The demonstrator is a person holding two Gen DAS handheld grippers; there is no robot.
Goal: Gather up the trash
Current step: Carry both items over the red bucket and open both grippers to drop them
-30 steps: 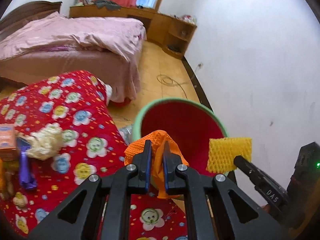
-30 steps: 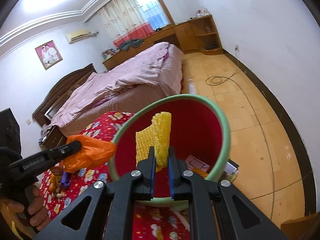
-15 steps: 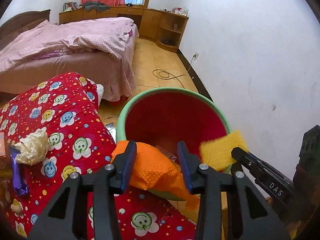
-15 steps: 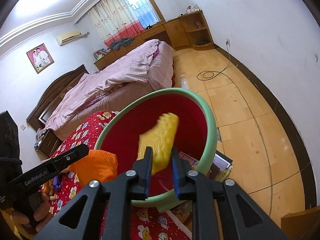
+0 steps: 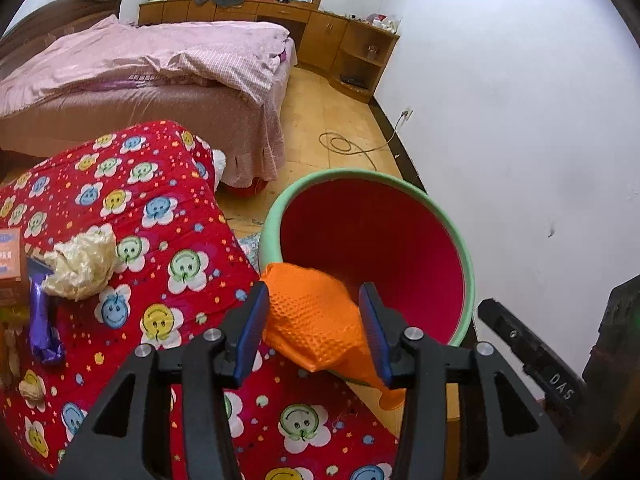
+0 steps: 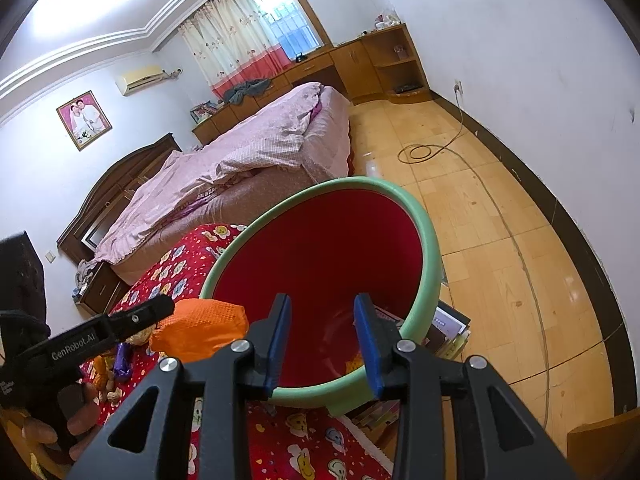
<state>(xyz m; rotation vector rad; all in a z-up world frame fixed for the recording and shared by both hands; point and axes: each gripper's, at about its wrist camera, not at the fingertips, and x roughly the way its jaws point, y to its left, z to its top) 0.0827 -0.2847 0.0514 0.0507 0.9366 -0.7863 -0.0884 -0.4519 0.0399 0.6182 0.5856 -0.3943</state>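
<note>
A green bin with a red inside (image 5: 466, 256) (image 6: 430, 240) stands on the floor beside the table's red flowered cloth (image 5: 160, 216). My left gripper (image 5: 316, 328) is open; an orange foam net (image 5: 316, 320) hangs loose between its spread fingers at the bin's near rim, and I cannot tell whether it touches them. The net also shows in the right wrist view (image 6: 200, 328). My right gripper (image 6: 322, 340) is open and empty over the bin. A bit of yellow (image 6: 354, 365) lies low inside the bin. A crumpled cream wad (image 5: 82, 264) and a purple wrapper (image 5: 42, 320) lie on the cloth.
An orange box (image 5: 10, 256) sits at the cloth's left edge. Books and papers (image 6: 448, 324) lie on the floor by the bin. A bed with pink covers (image 5: 140, 64) stands behind, a cable (image 6: 424, 152) lies on the wooden floor, and a white wall is at right.
Both grippers have opened wide. The yellow foam net has left my right gripper and dropped into the bin. The orange net has slipped lower between my left fingers.
</note>
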